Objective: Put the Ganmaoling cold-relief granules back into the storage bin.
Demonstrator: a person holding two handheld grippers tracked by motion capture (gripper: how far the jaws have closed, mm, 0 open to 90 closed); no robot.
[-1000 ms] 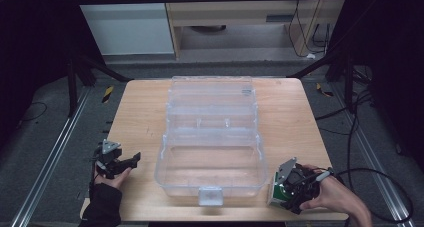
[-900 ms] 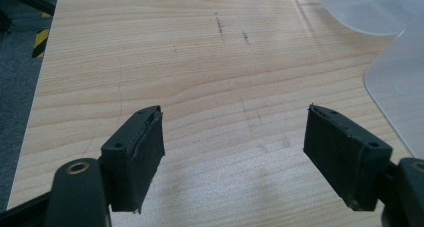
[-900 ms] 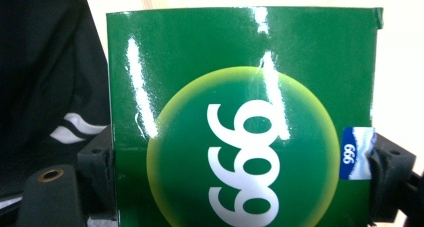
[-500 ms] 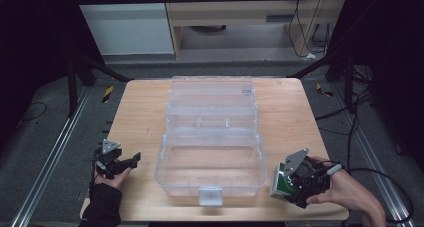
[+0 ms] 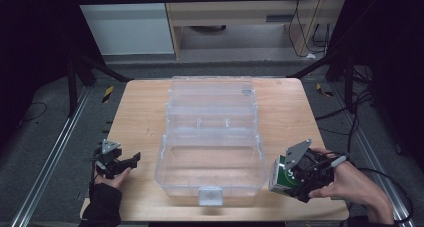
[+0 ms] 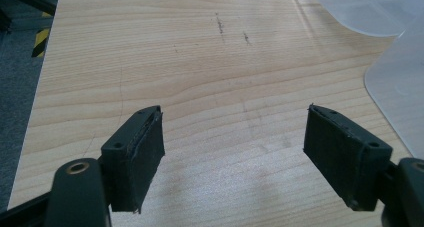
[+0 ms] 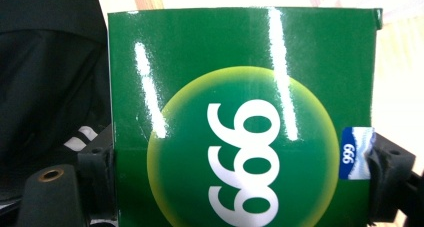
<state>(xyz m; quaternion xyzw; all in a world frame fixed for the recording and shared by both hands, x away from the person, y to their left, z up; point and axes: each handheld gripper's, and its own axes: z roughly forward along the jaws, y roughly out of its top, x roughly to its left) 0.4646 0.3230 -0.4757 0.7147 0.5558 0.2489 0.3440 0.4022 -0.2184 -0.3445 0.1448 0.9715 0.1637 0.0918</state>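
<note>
from above we see a clear plastic hinged organiser box (image 5: 211, 147) lying open mid pale wooden worktop (image 5: 135, 117). our right claw (image 5: 290, 174) grips a glossy green carton (image 5: 281, 176) just beside the box's right front corner; its own view shows the carton's white "999" (image 7: 242, 157). our left claw (image 6: 235, 157) gapes, jaws wide, over bare wood.

Setting: laboratory or recording workspace, dimly lit. Light wooden desk (image 5: 140, 112) stands on grey carpeted floor (image 5: 40, 147), flanked by metal floor rails (image 5: 50, 162) along its left and right edges. Black frame struts (image 5: 95, 67) rise beyond the far corners. Loose cables (image 5: 350, 112) trail over the floor at right. Black-and-yellow hazard tape (image 5: 107, 93) marks the floor off the far left corner. Pale cabinet (image 5: 125, 27) and wooden bench (image 5: 240, 17) stand behind.
</note>
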